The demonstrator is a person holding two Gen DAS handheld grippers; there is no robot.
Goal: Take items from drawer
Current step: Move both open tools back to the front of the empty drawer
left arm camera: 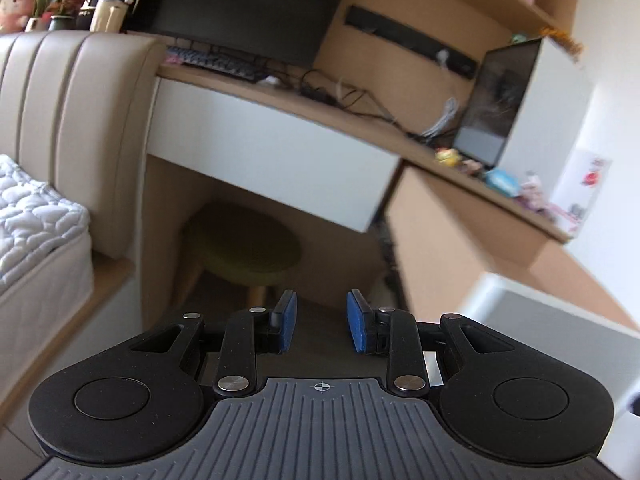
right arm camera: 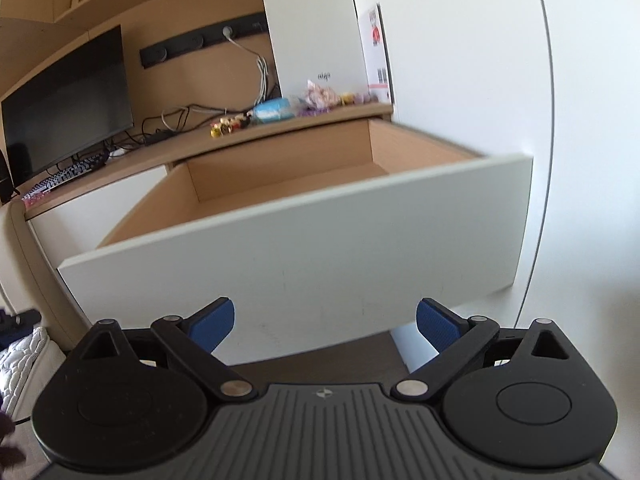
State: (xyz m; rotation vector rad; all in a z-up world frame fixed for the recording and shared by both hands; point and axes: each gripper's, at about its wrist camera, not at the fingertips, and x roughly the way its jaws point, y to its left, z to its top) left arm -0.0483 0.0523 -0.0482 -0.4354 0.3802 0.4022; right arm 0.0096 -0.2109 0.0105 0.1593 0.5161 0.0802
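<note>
A long wooden tabletop runs along the wall, beside a padded bed headboard, carrying a dark monitor, keyboard and small toys. Beneath it the white-fronted drawer stands pulled out, its contents hidden. The right gripper is spread wide, empty, just before the drawer; the left gripper is narrowly parted, empty

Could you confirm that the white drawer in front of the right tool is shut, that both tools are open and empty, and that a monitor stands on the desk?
Not quite: the drawer is pulled out, and the right wrist view shows its wooden inside walls. The rest stands: the right tool and the left tool are open and empty, and the monitor stands on the desk.
</note>
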